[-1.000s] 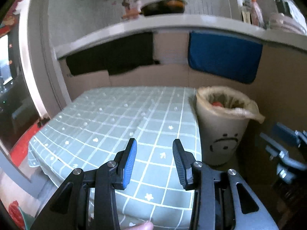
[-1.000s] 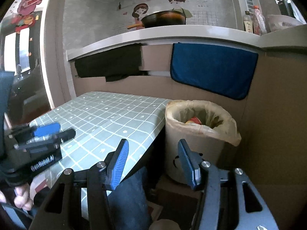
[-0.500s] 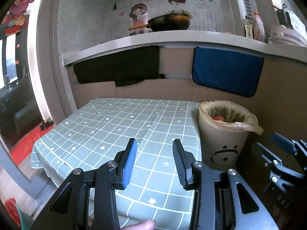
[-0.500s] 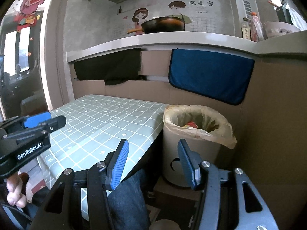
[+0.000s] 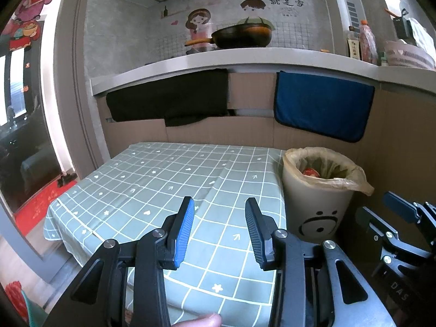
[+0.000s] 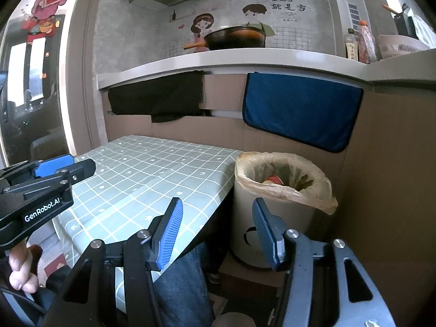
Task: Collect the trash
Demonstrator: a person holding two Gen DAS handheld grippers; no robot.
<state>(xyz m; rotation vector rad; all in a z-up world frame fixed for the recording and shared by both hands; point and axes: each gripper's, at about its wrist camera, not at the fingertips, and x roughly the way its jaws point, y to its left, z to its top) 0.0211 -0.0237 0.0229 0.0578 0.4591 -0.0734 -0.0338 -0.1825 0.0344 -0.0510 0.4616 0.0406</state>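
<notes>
Two tools hang over the near end of the worktop point(image 5: 152, 179), and neither carries anything. The left tool point(image 5: 219, 227) stands released, with only the checked green cloth showing in the gap between its pads. The right tool point(image 6: 216, 231) is released as well, spread somewhat wider, and aimed at the gap between the worktop's edge and the bin point(image 6: 275, 218).

No loose trash shows anywhere on the cloth in either view. The only rubbish in sight lies inside the bin, whose plastic liner point(image 5: 351, 181) folds over the rim: something red point(image 5: 310, 172) sits low against the inner wall. The bin stands just beside the worktop's right edge, on what looks like flattened cardboard on the floor.

Judging from that, collecting looks finished or nearly so, and this moment reads as a pause or a search. The next move calls for a scan of the floor and the worktop's edges for anything missed; if nothing turns up, the liner's loose rim may need gathering, which would take both tools on opposite sides.

Only the left wrist view takes in the worktop's whole surface, the smiling face printed on the bin's front, and a fingertip point(image 5: 207, 321) at the bottom edge. Only the right wrist view looks deeper into the bin, and shows a denim-clad leg point(image 6: 179, 286) under the worktop and the hand point(image 6: 23, 269) gripping the left tool's handle.
</notes>
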